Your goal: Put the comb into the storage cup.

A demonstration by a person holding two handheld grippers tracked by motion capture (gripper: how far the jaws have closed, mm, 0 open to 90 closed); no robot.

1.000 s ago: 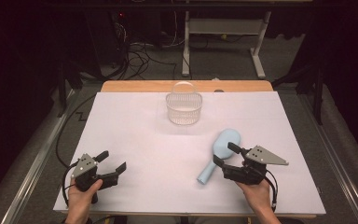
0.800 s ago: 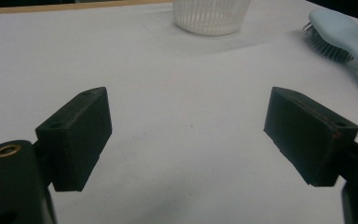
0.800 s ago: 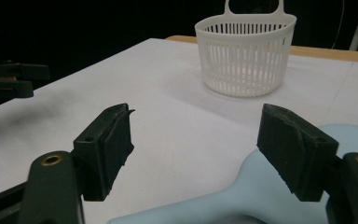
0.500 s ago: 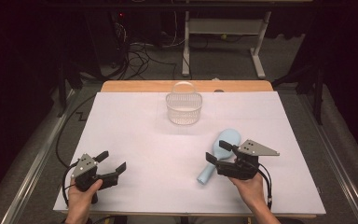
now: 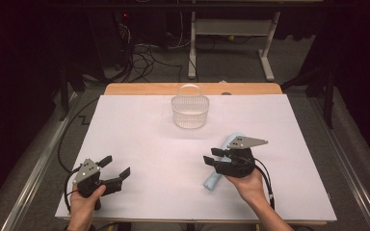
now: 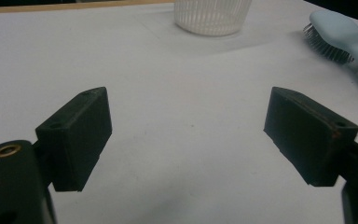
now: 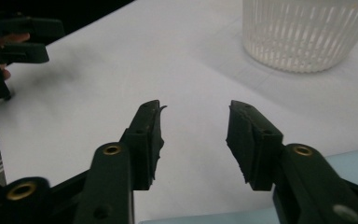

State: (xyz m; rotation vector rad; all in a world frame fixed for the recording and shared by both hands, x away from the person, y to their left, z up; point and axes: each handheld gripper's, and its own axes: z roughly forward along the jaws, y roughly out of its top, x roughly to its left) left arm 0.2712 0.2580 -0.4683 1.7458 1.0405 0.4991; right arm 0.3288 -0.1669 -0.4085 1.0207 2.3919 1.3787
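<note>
A: The white table (image 5: 139, 144) carries a ribbed plastic basket (image 5: 190, 111) near its far edge, middle. Where's the hairbrush?

B: The pale blue hairbrush (image 5: 215, 179) lies toward the near right corner, under the right gripper (image 5: 213, 160), whose jaws have just been closing, half apart with nothing between them.

A: And the left gripper (image 5: 116, 169)?

B: Spread wide, empty, near the left corner.

A: Handling?

B: Probably light, stiff, smooth plastic; take the handle, not the bristles. No readable writing anywhere.

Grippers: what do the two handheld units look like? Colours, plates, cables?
Both are black, each with two blocky black jaws on arms with brass-ringed pivots. The left gripper and right gripper each carry a grey three-cornered plate on top. Black cables trail back from each. No sleeves visible.
</note>
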